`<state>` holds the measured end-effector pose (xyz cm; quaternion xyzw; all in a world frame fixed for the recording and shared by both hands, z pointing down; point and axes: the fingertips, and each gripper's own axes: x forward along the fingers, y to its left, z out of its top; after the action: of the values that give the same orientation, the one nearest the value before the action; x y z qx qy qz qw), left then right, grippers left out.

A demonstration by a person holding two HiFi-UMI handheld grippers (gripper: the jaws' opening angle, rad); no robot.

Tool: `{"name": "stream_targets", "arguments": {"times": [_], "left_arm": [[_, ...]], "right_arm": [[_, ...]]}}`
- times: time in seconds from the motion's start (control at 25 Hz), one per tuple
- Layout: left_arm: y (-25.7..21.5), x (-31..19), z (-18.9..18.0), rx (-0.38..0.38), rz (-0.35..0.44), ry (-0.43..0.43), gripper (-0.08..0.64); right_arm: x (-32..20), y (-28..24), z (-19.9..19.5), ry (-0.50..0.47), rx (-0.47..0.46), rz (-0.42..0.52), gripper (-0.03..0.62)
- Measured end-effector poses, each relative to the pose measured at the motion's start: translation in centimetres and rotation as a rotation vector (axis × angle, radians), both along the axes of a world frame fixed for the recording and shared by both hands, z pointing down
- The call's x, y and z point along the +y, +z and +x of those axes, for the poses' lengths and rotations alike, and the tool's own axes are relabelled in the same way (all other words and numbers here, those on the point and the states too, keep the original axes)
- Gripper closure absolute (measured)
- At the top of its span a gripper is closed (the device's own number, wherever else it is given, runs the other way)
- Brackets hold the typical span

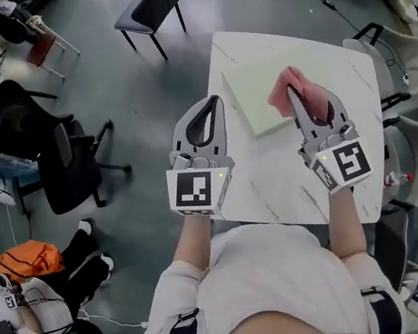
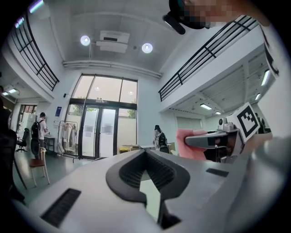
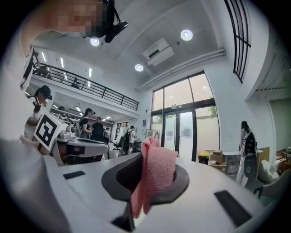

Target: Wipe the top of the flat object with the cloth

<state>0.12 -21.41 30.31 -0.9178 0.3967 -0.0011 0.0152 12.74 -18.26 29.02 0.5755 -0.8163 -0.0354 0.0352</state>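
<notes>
Nearest, the left gripper (image 1: 213,103) is pressed together on nothing, and it is held beside the desk's (image 1: 275,181) left edge. Just to its right, the right gripper (image 1: 296,102) pinches the pink cloth (image 1: 280,95) by a bunched fold, with a short tail hanging loose under the jaws. The cloth looks light, soft and limp, so I judge it will fold and drag rather than push. A hold on a thick bunch, as here, seems good, with enough cloth left free below to lie on the surface. Under and behind the cloth lies the pale green flat object (image 1: 251,88), face up on the white marbled desk. It looks thin and stiff, and probably light, so it may slide under a strong stroke. The free gripper could press on a corner of it. Its left edge runs away from the person, leaning a little to the left. Its right part is hidden by the cloth and gripper, so I cannot tell its long axis. Whether the cloth touches it is not clear. Beyond the desk stands a dark chair (image 1: 154,5).
</notes>
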Motion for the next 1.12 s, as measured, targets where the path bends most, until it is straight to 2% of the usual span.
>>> {"name": "stream_targets", "arguments": {"times": [0.16,0.32,0.48,0.72,0.88,1.12], "left_arm": [[0.5,-0.2,0.7,-0.015,-0.009,-0.080,0.546],[0.0,-0.6,0.9,0.021,-0.005,-0.160,0.545],[0.1,-0.7,1.8,0.002,-0.026,-0.240,0.545],[0.7,-0.3,1.9,-0.016,-0.062,-0.298,0.545],[1.1,-0.4,1.6,-0.021,-0.071,-0.314,0.545],[2.9,-1.1,0.3,-0.022,-0.105,-0.323,0.545]], "right_arm": [[-2.0,0.6,1.0,-0.087,0.007,-0.012,0.561],[-4.2,0.6,1.4,-0.165,0.014,-0.021,0.561],[-6.4,0.7,2.5,-0.246,0.017,-0.031,0.561],[-9.3,1.1,2.5,-0.333,-0.019,-0.048,0.561],[-11.4,4.4,1.8,-0.337,-0.037,-0.117,0.561],[-13.5,11.8,-1.0,-0.344,0.085,-0.260,0.561]]}}
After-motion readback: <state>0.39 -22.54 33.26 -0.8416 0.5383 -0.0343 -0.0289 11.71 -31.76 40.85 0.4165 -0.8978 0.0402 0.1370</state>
